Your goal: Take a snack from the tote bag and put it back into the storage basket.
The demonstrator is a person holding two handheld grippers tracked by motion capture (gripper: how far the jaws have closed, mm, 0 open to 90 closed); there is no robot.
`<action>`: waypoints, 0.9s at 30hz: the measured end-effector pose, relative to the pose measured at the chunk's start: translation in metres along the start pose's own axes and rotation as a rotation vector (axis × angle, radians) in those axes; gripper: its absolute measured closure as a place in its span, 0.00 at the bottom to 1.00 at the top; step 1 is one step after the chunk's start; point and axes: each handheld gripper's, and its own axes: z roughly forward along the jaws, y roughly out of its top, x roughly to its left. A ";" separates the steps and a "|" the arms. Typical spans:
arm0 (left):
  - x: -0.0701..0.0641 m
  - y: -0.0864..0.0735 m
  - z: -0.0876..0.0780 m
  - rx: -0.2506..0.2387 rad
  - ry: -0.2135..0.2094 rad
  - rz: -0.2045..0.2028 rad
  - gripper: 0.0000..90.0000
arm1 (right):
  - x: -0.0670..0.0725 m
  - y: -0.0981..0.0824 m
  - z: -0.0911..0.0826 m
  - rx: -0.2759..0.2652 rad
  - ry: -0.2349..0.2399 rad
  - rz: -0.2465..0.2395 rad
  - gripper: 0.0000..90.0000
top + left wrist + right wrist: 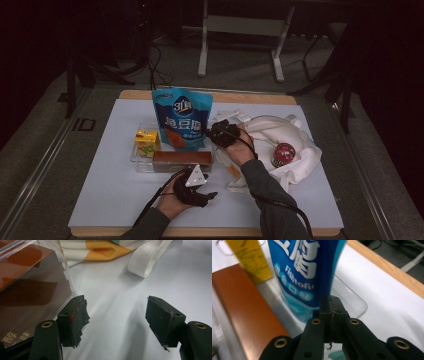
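Right tongs [331, 312] clamped blue pouch [307, 270] edge | left tongs [117, 322] gaped empty | brown box [27, 290] beside left pad | white strap [147, 260] ahead, left gripper view.

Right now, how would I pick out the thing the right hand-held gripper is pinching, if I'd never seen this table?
Start at the clear tray left of centre on the white board. Standing upright at the tray's back is a blue pouch, its right edge pinched by the right hand-held gripper. It is the tallest item, unlike the low brown box and small yellow carton beside it.
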 end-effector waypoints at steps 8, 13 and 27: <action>0.000 0.000 0.000 -0.004 -0.004 -0.005 0.36 | 0.009 0.010 0.010 0.011 -0.013 0.001 1.00; 0.000 0.000 0.000 0.001 -0.003 0.002 0.36 | 0.016 0.018 0.019 0.008 -0.012 0.009 1.00; 0.000 0.000 0.001 -0.003 -0.005 -0.001 0.36 | 0.024 0.030 0.031 0.022 -0.004 0.009 0.99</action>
